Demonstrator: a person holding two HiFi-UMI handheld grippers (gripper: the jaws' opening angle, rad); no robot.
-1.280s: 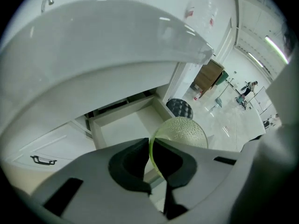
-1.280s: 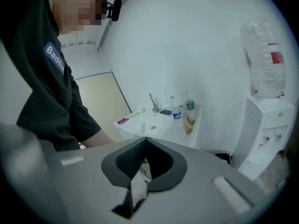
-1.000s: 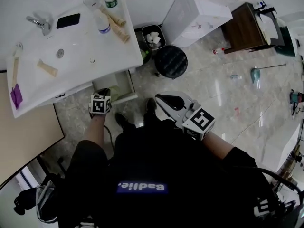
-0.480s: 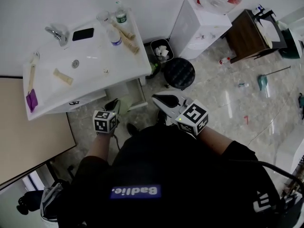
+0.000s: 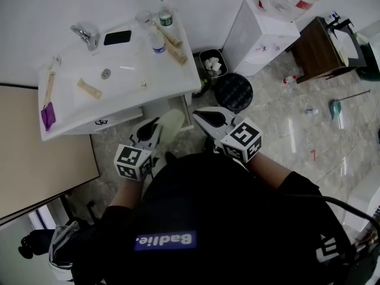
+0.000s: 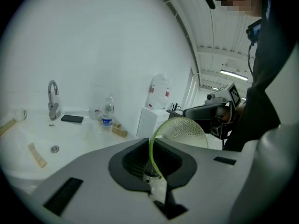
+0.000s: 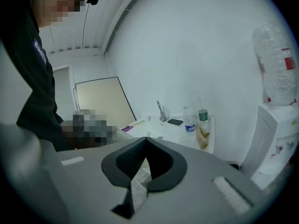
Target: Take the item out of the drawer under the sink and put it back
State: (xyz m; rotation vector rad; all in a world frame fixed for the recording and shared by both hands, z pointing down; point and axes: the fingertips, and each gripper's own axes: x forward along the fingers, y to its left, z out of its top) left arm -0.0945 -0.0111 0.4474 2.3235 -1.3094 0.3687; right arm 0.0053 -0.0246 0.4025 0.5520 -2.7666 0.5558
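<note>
My left gripper [image 5: 149, 134] is shut on the rim of a pale green, see-through bowl [image 5: 168, 123], held in front of the sink cabinet. In the left gripper view the bowl [image 6: 186, 131] stands on edge, and its thin rim runs down between the jaws of the left gripper [image 6: 156, 181]. The white drawer [image 5: 188, 110] under the sink [image 5: 127, 79] stands pulled out, mostly hidden behind the bowl. To the right my right gripper [image 5: 209, 119] hangs shut with nothing in it. In its own view the right gripper [image 7: 139, 174] has its jaws together.
On the sink top lie a phone [image 5: 117, 37], two bottles [image 5: 158, 41], a faucet [image 5: 86, 35] and a purple item [image 5: 47, 116]. A small bin [image 5: 212, 64], a black stool [image 5: 233, 92] and a white water dispenser [image 5: 261, 33] stand at the right.
My left gripper has come up and back from the drawer with the green bowl in it. The right gripper stayed roughly where it was, still shut.
</note>
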